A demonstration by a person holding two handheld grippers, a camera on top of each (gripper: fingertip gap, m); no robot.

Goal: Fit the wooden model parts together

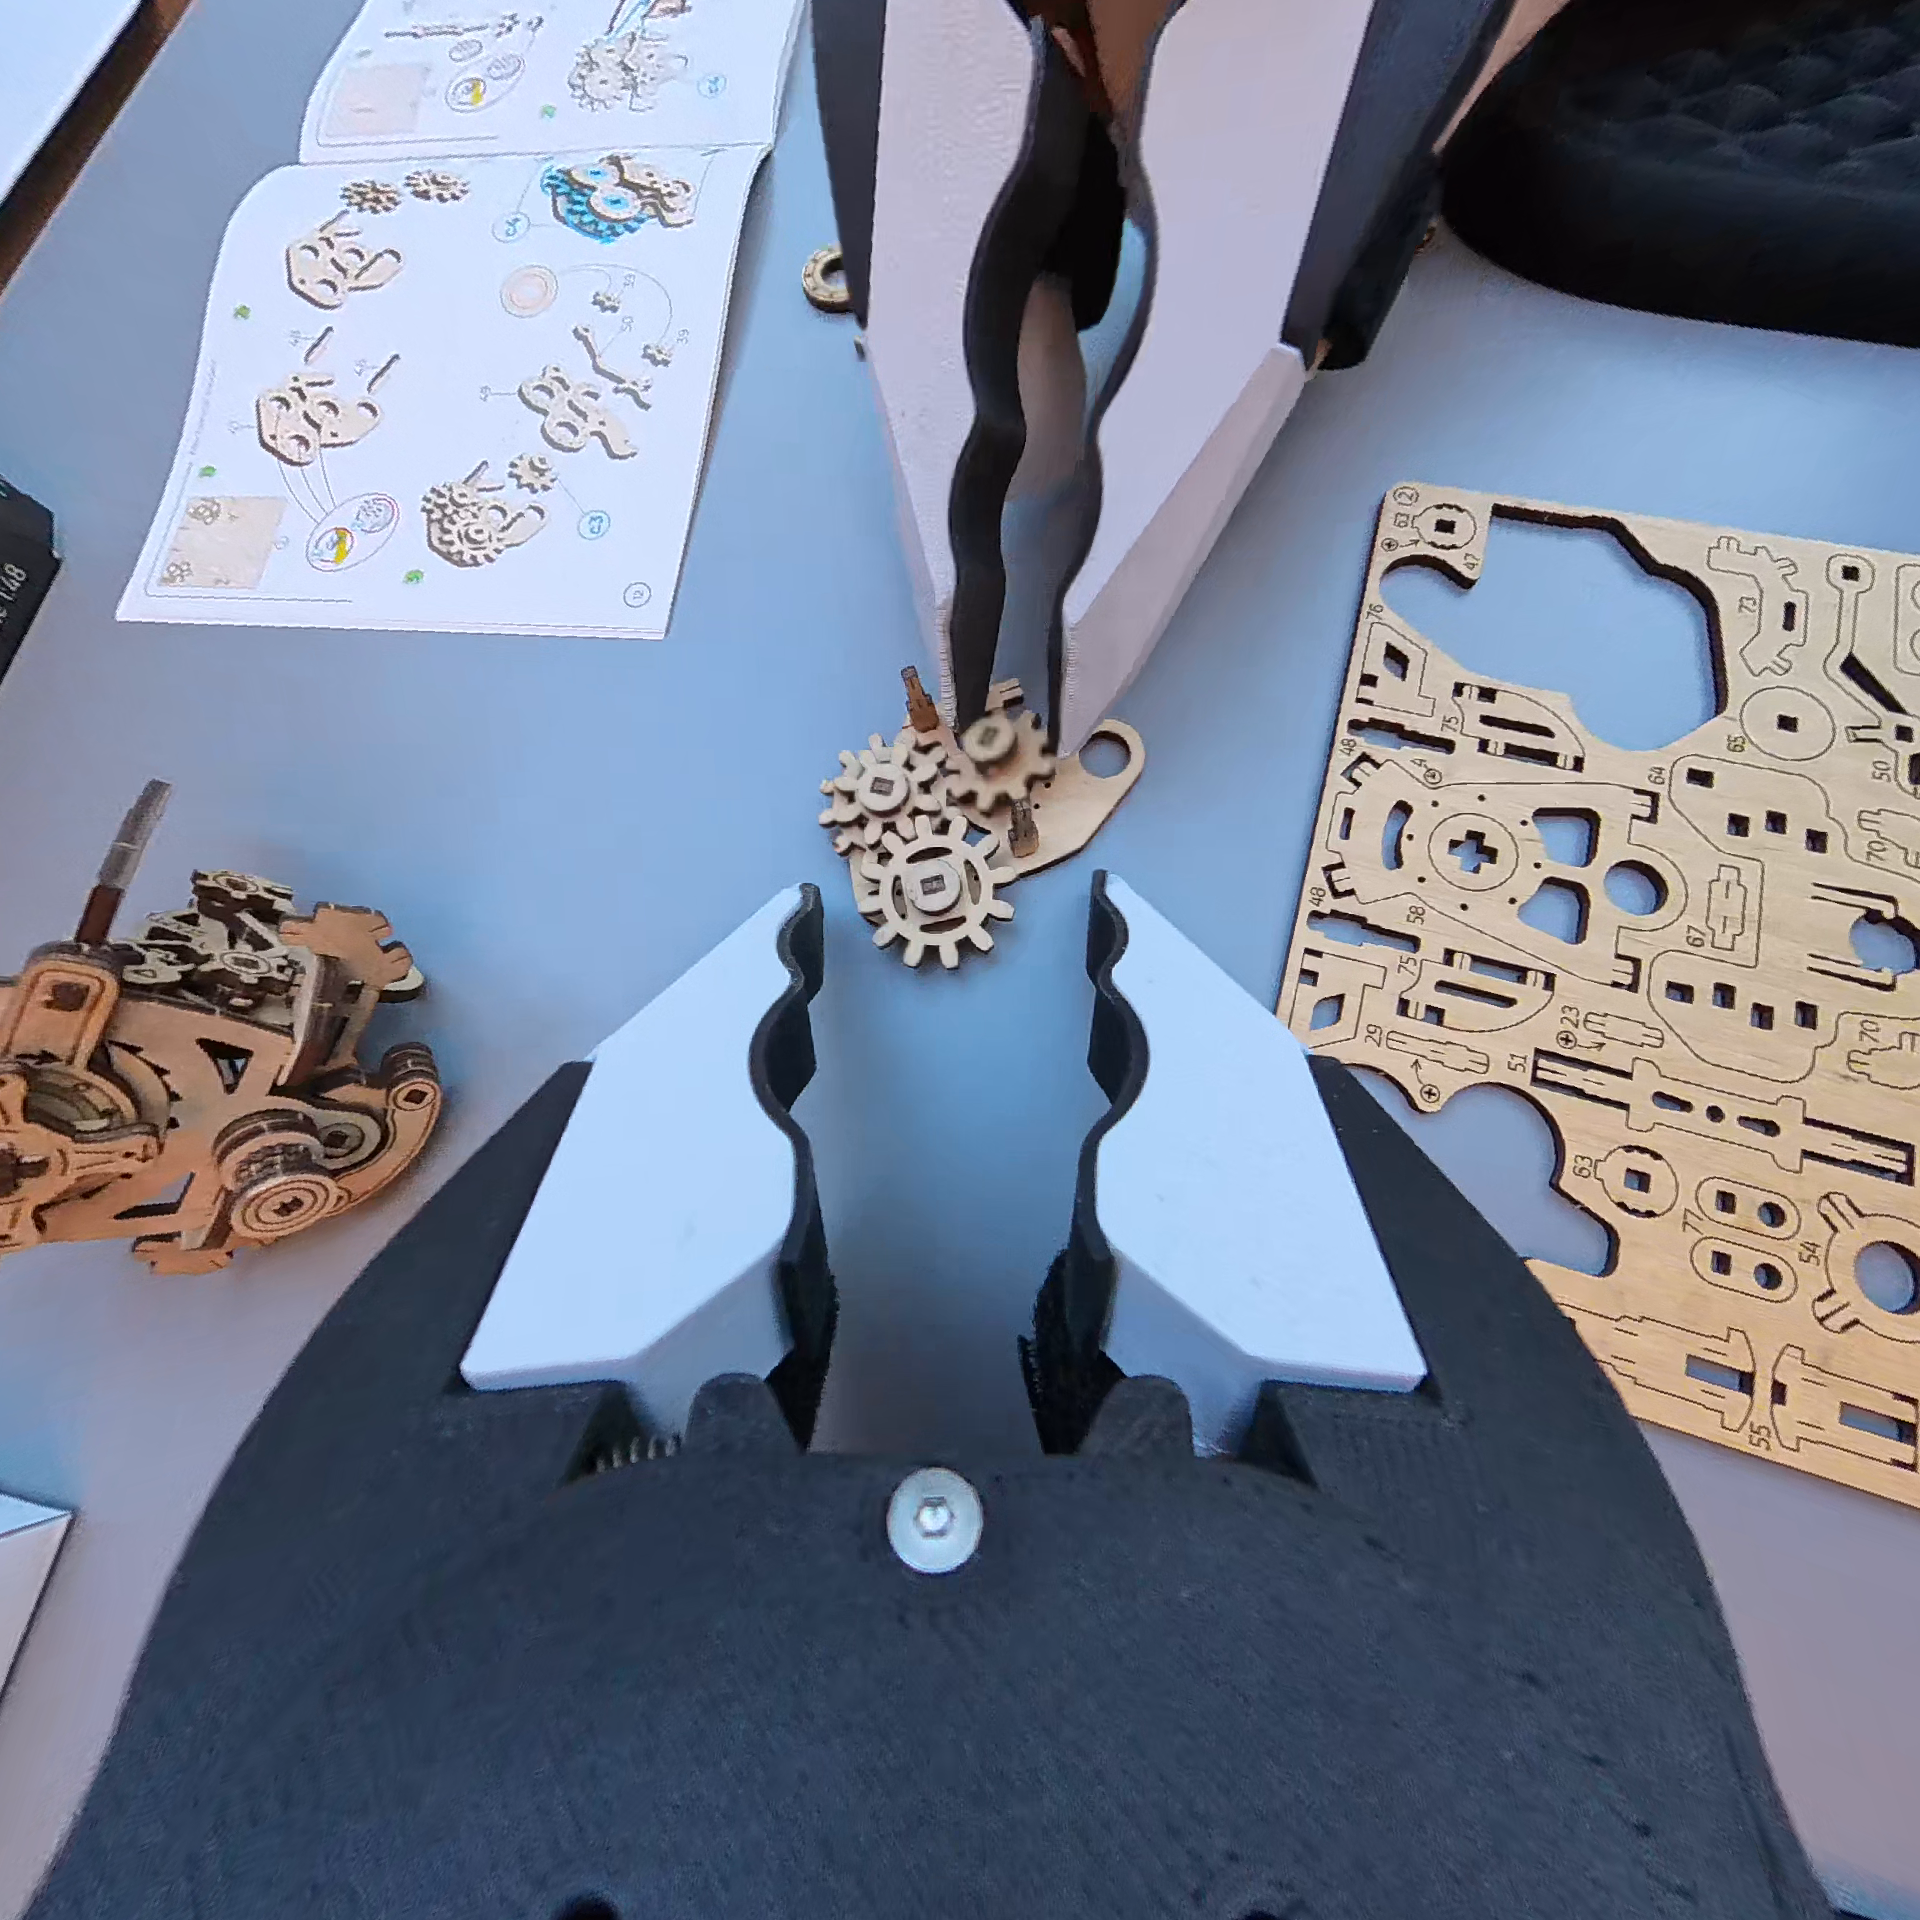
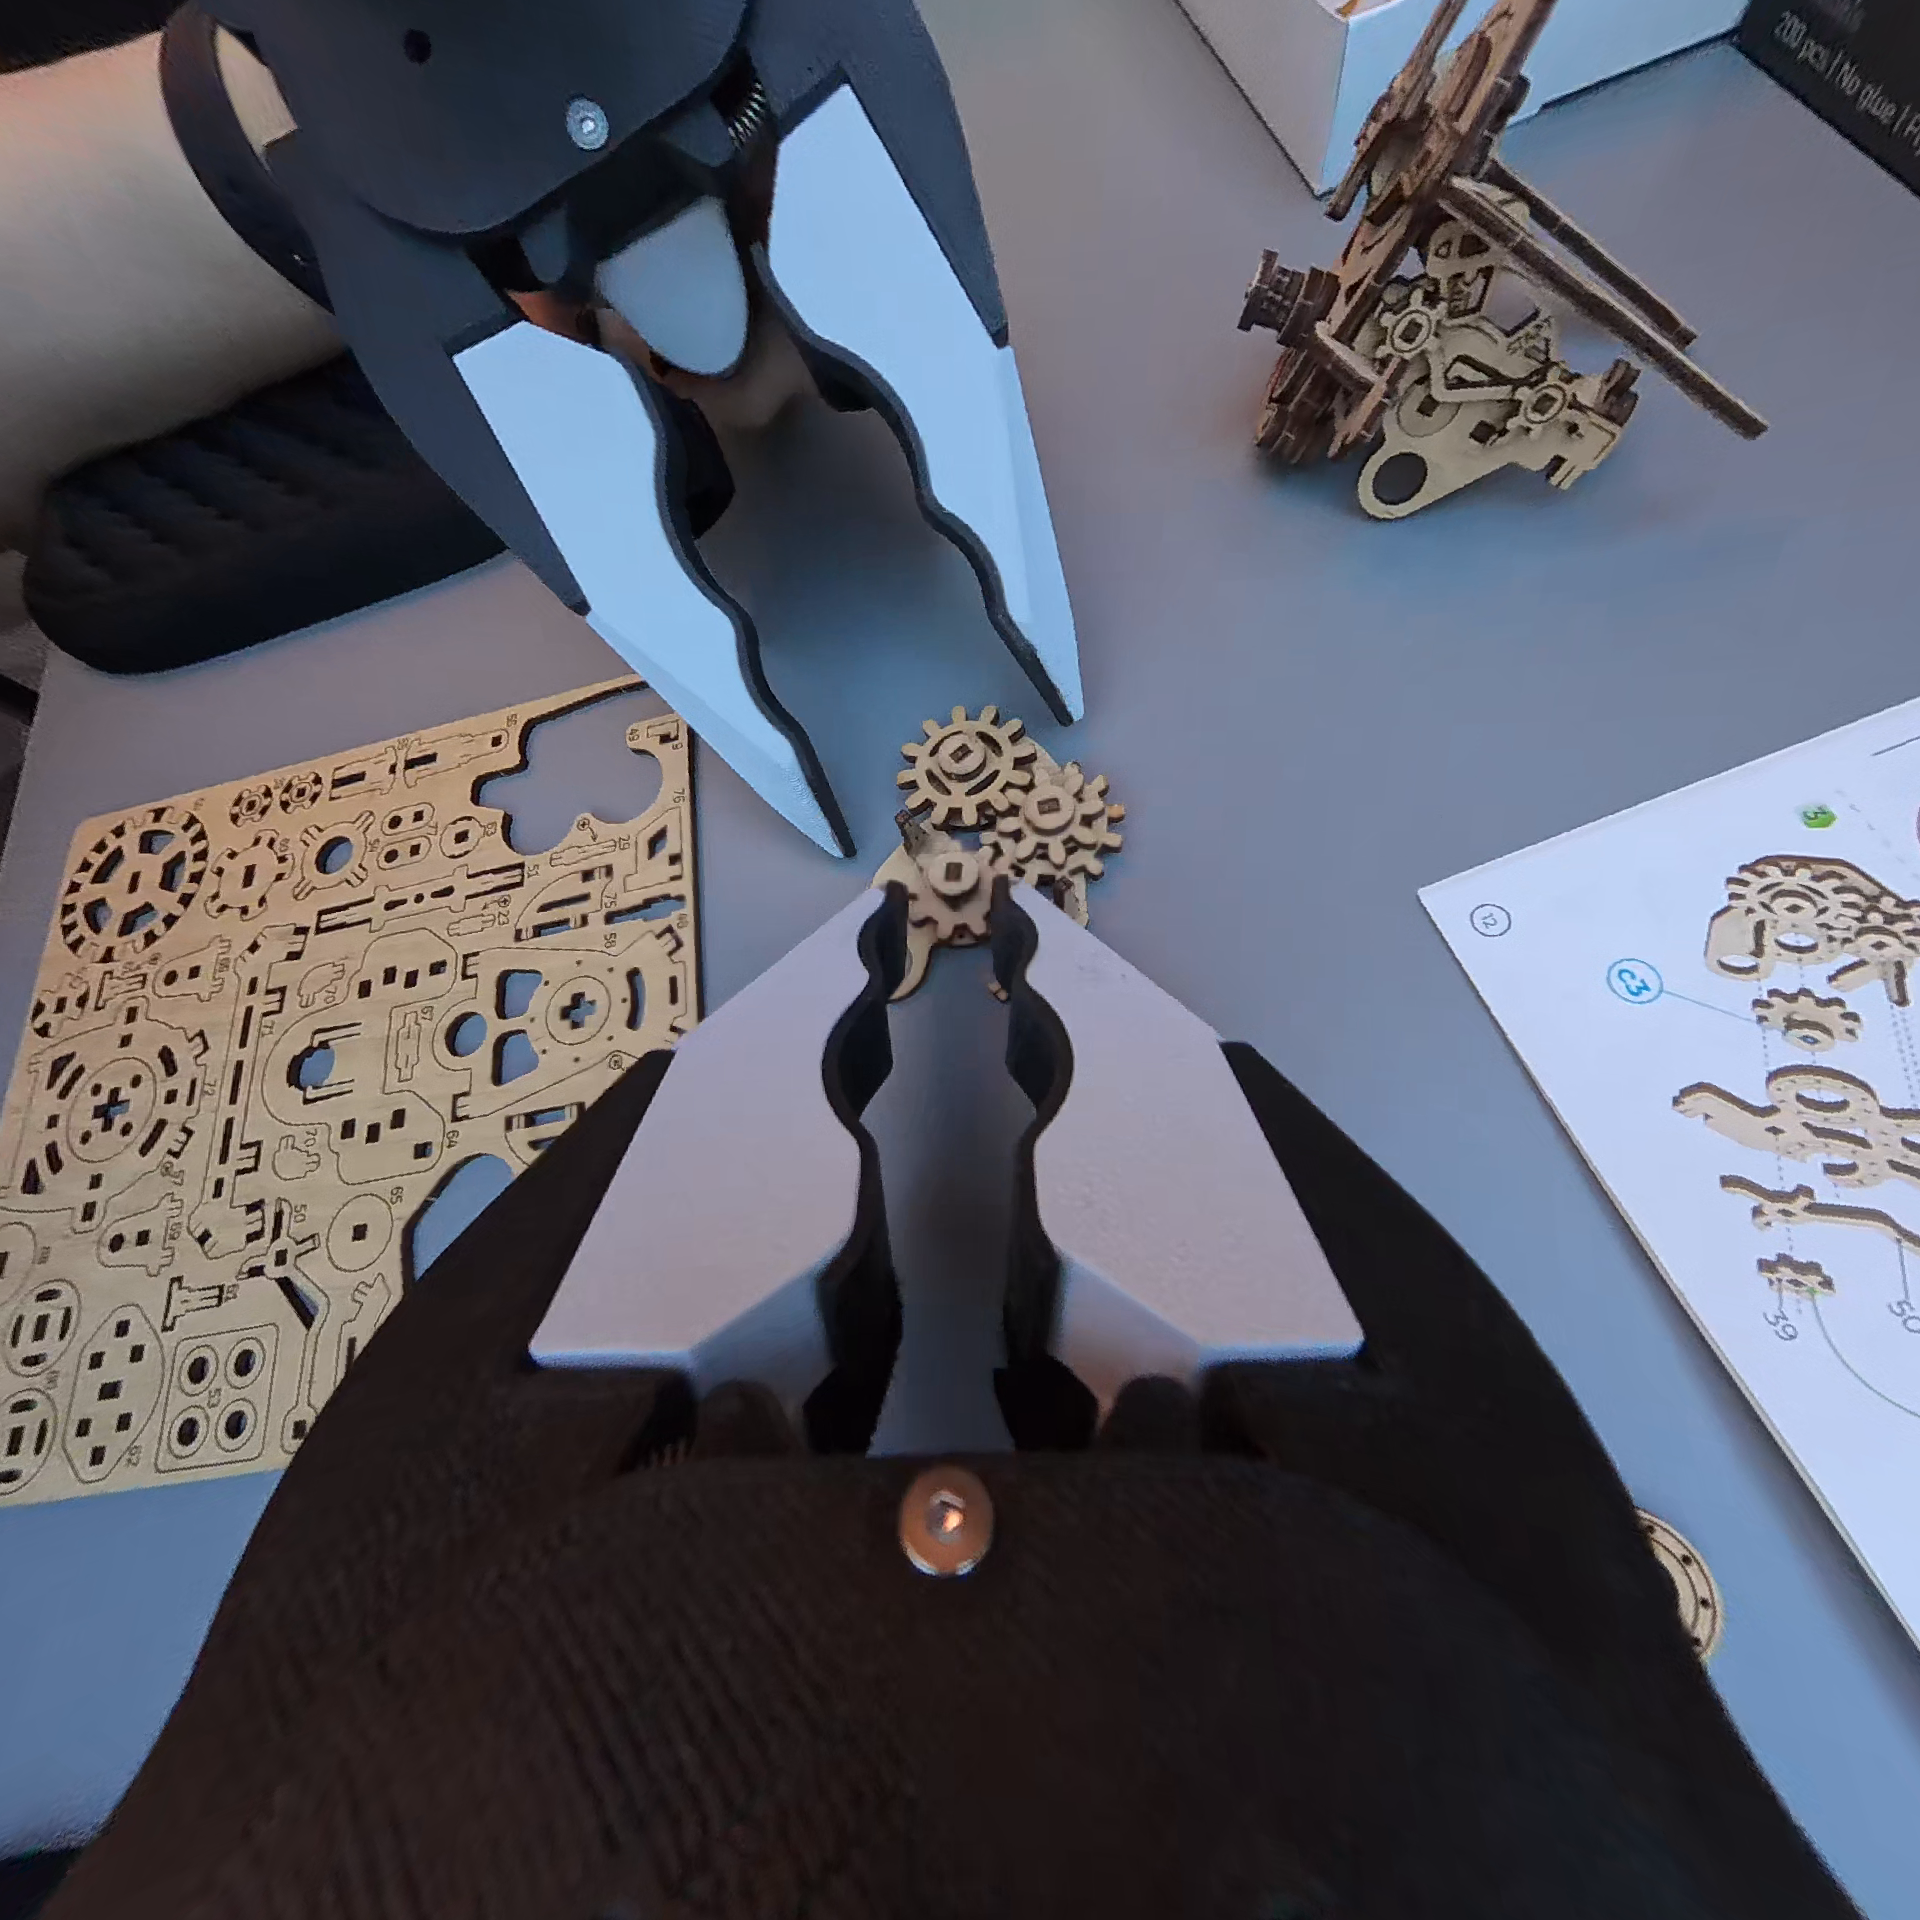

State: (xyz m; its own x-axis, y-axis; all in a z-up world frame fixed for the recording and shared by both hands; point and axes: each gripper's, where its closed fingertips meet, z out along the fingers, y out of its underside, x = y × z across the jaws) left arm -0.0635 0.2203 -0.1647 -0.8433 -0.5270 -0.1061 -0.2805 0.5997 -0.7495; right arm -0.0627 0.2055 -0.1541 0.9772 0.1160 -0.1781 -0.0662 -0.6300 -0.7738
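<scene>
So my right gripper (image 2: 940,914) is reaching forward and angled down at the table, fingertips right at the little gear assembly (image 1: 961,821) in the middle of the grey table (image 1: 623,748). Its fingers are drawn in close around the smallest gear (image 2: 951,894), the one nearest that gripper, one tip on each side of it. They look like they're touching the teeth, but I honestly can't tell whether it's a firm pinch or just framing it. From my other camera you can see those two black wavy pads coming down steeply onto that same gear.

My left gripper (image 1: 951,904) comes in from the opposite side, pointing at the right one, tilted down and hovering just short of the assembly. Its fingers are spread wide and hold nothing; the biggest gear (image 1: 935,888) sits right between and just past the tips, not touching either as far as I can see.

The assembly itself lies flat: three meshed gears on a thin wooden base plate (image 1: 1101,769) with a round hole at one end, plus a couple of small pegs sticking up.

Around it: the laser-cut parts sheet (image 1: 1621,956) on one side, the open instruction booklet (image 1: 447,395) on the other, and the half-built wooden model (image 1: 197,1081) sitting well apart. A dark padded cushion (image 2: 260,540) sits at the table edge.
</scene>
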